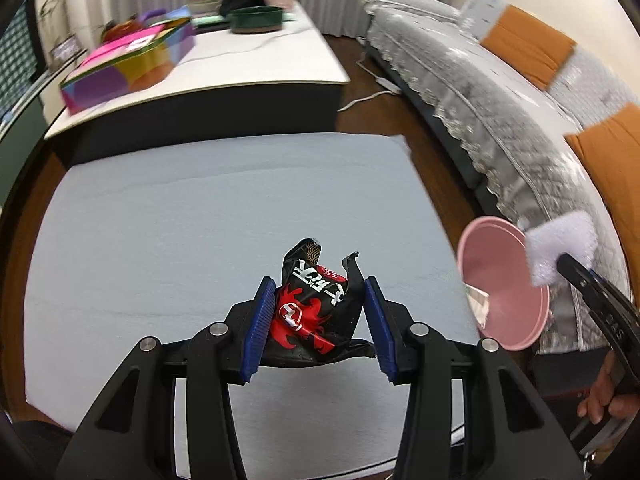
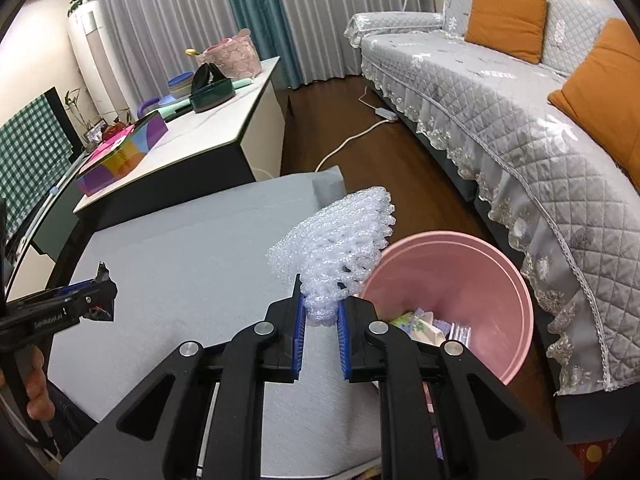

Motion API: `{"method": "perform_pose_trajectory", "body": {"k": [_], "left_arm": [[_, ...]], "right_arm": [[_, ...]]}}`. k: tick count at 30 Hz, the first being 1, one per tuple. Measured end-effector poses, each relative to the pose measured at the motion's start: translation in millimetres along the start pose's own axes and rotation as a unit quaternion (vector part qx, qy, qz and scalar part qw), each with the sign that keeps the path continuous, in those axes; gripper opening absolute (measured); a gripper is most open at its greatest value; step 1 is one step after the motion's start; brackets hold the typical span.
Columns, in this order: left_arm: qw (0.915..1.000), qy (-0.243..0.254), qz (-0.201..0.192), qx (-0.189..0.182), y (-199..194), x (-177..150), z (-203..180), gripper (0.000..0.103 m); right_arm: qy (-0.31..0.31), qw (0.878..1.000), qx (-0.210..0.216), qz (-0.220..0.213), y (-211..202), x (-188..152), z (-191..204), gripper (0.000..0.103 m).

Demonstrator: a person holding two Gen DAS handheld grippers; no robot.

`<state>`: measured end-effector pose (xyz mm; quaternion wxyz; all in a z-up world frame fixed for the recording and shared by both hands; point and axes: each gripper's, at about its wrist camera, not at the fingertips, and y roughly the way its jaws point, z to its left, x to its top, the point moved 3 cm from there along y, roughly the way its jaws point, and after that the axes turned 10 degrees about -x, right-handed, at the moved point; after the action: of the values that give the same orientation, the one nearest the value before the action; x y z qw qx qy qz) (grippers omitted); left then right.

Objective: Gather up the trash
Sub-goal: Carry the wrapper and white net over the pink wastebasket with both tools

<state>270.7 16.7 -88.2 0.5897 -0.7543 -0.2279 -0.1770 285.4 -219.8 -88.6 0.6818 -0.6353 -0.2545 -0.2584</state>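
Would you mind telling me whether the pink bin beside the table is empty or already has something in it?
Not empty: the pink bin already holds some paper scraps at its bottom, seen from the right wrist view.

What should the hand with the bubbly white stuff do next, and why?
Probably carry it a bit further over the pink bin and let go. The right gripper is shut on the bubble wrap, which hangs just at the bin's near rim, and the bin already holds other trash.

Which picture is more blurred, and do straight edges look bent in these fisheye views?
Left wrist view: sofa and colourful box are smeared by motion, while the black wrapper in the left gripper stays sharp. Right wrist view: mostly sharp, bubble wrap included. Both views: edges bow and dark corners show.
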Motion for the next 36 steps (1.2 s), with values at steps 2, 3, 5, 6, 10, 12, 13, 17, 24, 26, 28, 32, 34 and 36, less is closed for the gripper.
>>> {"method": "perform_pose_trajectory", "body": {"k": [2, 3, 5, 6, 10, 12, 13, 17, 24, 26, 28, 32, 34, 36], "left_arm": [[0.9999, 0.011, 0.001, 0.0, 3, -1, -13, 0.045], [0.9999, 0.015, 0.003, 0.0, 4, -2, -18, 0.045], [0.9996, 0.026, 0.008, -0.002, 10, -1, -32, 0.045], [0.9994, 0.032, 0.009, -0.002, 13, -1, -38, 0.045], [0.9978, 0.061, 0.022, -0.013, 27, 4, -68, 0.045], [0.9967, 0.073, 0.027, -0.022, 35, 8, -81, 0.045], [0.9957, 0.081, 0.031, -0.031, 41, 12, -91, 0.045], [0.9916, 0.104, 0.044, -0.064, 58, 22, -125, 0.045], [0.9835, 0.141, 0.062, -0.095, 91, 32, -177, 0.045], [0.9812, 0.145, 0.073, -0.103, 104, 33, -189, 0.045], [0.9798, 0.148, 0.082, -0.107, 116, 34, -199, 0.045], [0.9772, 0.154, 0.094, -0.112, 137, 34, -215, 0.045], [0.9754, 0.163, 0.098, -0.112, 146, 33, -223, 0.045], [0.9741, 0.167, 0.103, -0.113, 152, 32, -227, 0.045]], "right_arm": [[0.005, 1.0, -0.002, -0.002, -3, -1, -8, 0.015], [0.007, 1.0, -0.002, -0.002, -3, -1, -12, 0.015], [0.012, 1.0, -0.005, -0.003, -4, -2, -18, 0.015], [0.013, 1.0, -0.007, -0.004, -4, -2, -21, 0.015], [0.023, 1.0, -0.02, -0.005, -5, 1, -38, 0.015], [0.032, 0.999, -0.027, -0.008, -6, 3, -49, 0.015], [0.037, 0.999, -0.032, -0.009, -6, 5, -55, 0.015], [0.061, 0.997, -0.048, -0.005, -3, 7, -78, 0.015], [0.078, 0.993, -0.082, 0.016, 17, 7, -107, 0.015], [0.08, 0.993, -0.087, 0.024, 23, 7, -112, 0.015], [0.085, 0.991, -0.094, 0.033, 28, 7, -117, 0.015], [0.092, 0.989, -0.108, 0.043, 36, 7, -127, 0.015], [0.089, 0.988, -0.117, 0.046, 39, 6, -131, 0.015], [0.091, 0.987, -0.123, 0.052, 44, 5, -135, 0.015]]}}
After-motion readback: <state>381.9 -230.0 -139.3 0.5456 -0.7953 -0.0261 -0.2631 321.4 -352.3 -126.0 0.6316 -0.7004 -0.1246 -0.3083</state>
